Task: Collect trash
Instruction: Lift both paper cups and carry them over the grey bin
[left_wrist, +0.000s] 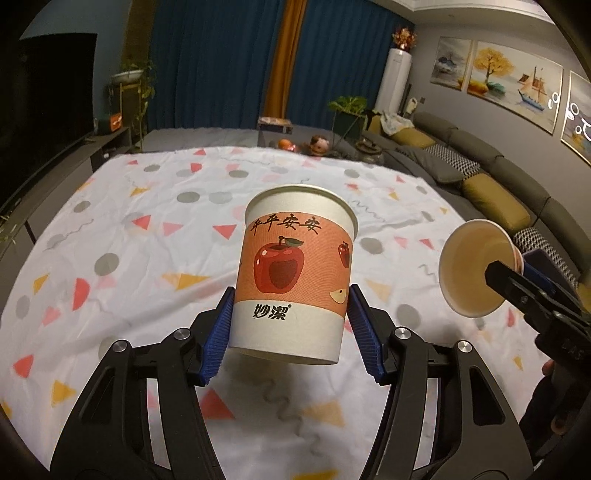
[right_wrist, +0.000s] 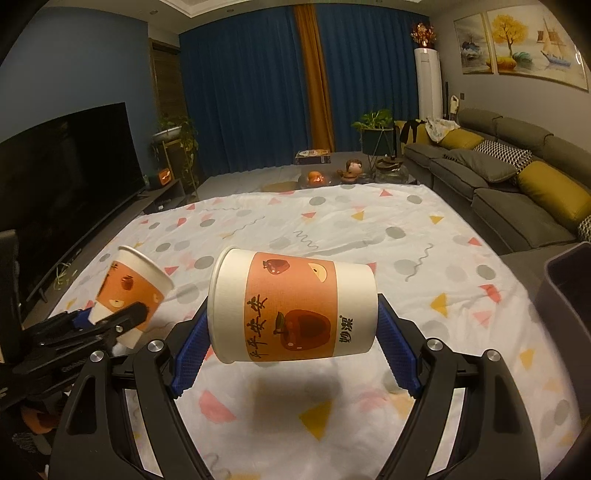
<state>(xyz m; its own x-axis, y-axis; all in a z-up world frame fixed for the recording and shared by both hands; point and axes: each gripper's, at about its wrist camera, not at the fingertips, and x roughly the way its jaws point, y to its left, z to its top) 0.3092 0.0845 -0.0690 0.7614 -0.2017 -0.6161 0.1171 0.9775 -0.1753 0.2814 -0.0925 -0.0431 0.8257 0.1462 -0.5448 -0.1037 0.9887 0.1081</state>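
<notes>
My left gripper (left_wrist: 291, 325) is shut on an upright paper cup (left_wrist: 295, 273) with a red apple print, held above the patterned cloth. My right gripper (right_wrist: 291, 343) is shut on a second apple-print paper cup (right_wrist: 291, 306) lying sideways, mouth to the left, above the cloth. In the left wrist view the right-hand cup (left_wrist: 472, 269) shows at the right with its open mouth facing me, the right gripper's finger (left_wrist: 517, 291) in front of it. In the right wrist view the left-hand cup (right_wrist: 133, 288) shows at the left, tilted, with the left gripper's finger (right_wrist: 122, 317) on it.
A white cloth with coloured triangles and grey dots (right_wrist: 332, 229) covers the table. A dark grey bin (right_wrist: 569, 291) stands at the right edge. A grey sofa with yellow cushions (right_wrist: 517, 177) runs along the right, a TV (right_wrist: 62, 177) on the left, fruit and ornaments (right_wrist: 332, 175) beyond the cloth.
</notes>
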